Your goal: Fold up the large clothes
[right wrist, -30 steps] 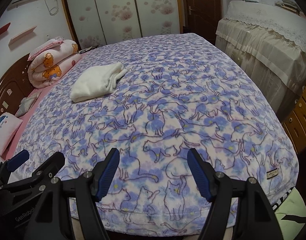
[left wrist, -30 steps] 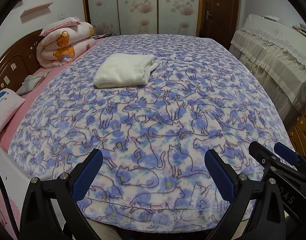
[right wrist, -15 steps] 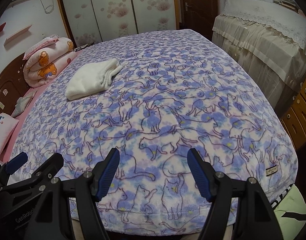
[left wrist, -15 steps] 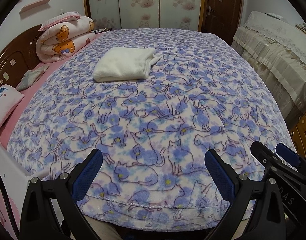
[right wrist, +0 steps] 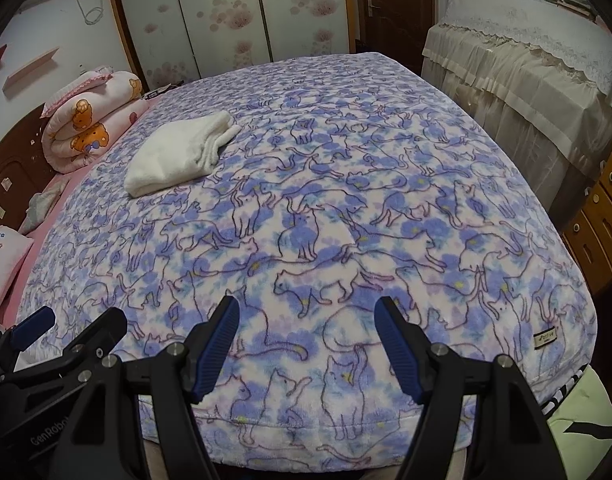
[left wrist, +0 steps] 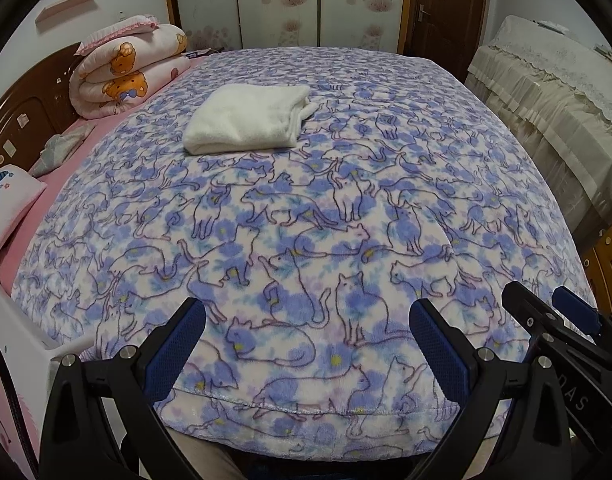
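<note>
A: Two grippers, both with nothing between their fingers. The left gripper (left wrist: pixel 306 340) has its blue fingers (left wrist: pixel 175 346) spread wide apart over the near edge of the bed (left wrist: pixel 426 140), and the right gripper (right wrist: pixel 306 344) has its fingers (right wrist: pixel 398 350) parted too.

B: Where is the clothing?

A: A folded white garment (left wrist: pixel 245 120) lies flat on the cat-print blanket (left wrist: pixel 306 260), well ahead of the left fingers and slightly left of them. From the right wrist view the garment (right wrist: pixel 181 152) sits far ahead and off to the left of the fingers.

B: Anything else nearby?

A: A rolled pink quilt (left wrist: pixel 125 70) with bears rests beyond the garment to the left, beside the headboard (left wrist: pixel 21 108). The right gripper shows just right of the left fingers.
</note>
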A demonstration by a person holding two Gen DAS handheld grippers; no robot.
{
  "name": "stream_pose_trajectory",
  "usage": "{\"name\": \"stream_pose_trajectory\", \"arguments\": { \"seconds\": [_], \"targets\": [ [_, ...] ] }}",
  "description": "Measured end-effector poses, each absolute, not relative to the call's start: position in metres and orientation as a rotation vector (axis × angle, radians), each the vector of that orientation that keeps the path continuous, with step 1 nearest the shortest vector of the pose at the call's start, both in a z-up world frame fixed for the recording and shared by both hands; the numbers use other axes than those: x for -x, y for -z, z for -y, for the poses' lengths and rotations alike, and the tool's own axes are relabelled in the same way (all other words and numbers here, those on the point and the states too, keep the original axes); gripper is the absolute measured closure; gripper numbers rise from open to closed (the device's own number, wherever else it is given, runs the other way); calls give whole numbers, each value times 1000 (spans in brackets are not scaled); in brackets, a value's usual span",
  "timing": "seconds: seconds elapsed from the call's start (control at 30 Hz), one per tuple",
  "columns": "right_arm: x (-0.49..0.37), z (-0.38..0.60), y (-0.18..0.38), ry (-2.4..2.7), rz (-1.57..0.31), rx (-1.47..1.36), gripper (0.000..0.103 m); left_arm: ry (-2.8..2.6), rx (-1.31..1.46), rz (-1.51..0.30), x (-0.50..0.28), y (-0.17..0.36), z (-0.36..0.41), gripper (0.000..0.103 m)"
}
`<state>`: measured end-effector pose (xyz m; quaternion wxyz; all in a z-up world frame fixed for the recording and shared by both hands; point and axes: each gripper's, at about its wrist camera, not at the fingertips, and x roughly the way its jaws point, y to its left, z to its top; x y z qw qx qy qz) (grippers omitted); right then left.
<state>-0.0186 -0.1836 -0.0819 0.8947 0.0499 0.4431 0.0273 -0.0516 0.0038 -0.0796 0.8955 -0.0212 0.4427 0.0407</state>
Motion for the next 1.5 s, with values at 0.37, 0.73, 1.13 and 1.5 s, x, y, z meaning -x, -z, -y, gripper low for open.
{"name": "stream_pose_trajectory", "arguments": {
  "seconds": [0.37, 0.73, 1.13, 1.5],
  "targets": [
    [17, 184, 83, -56, -923, -102, 33, -84, 43, -929, 50, 87, -1, 2],
    [18, 184, 87, -55, -925, -102, 33, -79, 42, -938, 50, 91, -3, 2],
    [18, 184, 88, -55, -925, -102, 33, -78, 44, -944, 49, 91, -5, 2],
    [17, 184, 87, -56, -927, -103, 33, -79, 45, -946, 50, 92, -6, 2]
  ]
}}
